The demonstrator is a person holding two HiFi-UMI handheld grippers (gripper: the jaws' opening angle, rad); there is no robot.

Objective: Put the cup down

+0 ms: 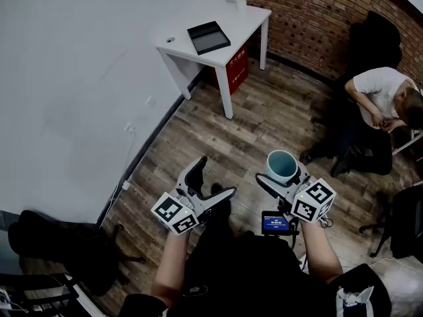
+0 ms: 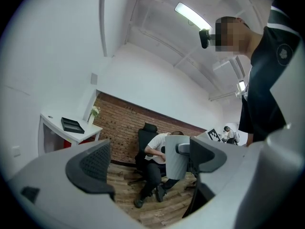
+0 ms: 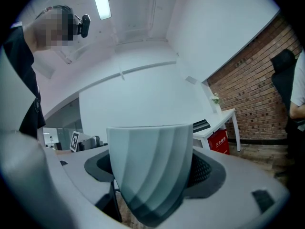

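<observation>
One step in hand, the carry: grips the pale cup point(image 1: 281, 166) upright in the right tool point(image 1: 282, 177), pads point(image 3: 202, 173) pressed on its sides, in the air over the wooden floor point(image 1: 264, 117) and well apart from the white worktop point(image 1: 244, 18) by the wall point(image 1: 79, 78); holds the left tool point(image 1: 215, 176) spread wide and empty near it. Probably calls next for bringing the cup over a bare stretch near the worktop's front edge, lowering it level down onto its base, then easing the pads off.
</observation>
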